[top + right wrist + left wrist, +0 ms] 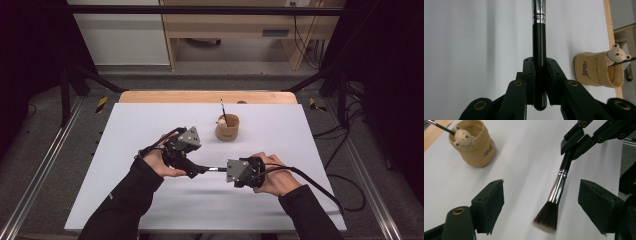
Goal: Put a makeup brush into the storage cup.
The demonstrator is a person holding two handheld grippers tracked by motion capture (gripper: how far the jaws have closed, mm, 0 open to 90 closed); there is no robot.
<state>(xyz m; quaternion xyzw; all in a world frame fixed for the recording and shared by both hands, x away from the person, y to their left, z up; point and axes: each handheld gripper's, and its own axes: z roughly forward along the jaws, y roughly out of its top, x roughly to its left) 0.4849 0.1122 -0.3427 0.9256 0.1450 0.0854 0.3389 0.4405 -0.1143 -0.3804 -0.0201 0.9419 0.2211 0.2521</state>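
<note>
A lab-style recording booth, by the look of it.
A white board (150,200) tops a wooden table (207,96), framed by black metal struts (200,10), with loose cables (345,150) on grey carpet and plain plywood furniture (235,25) behind.

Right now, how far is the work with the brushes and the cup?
Done: one thin brush stands in the tan bear-faced cup. In hand: the right tongs grip the black handle of a chrome-banded makeup brush, its bristles between the open left tongs. Left, probably: handing it over and putting it in the cup.
</note>
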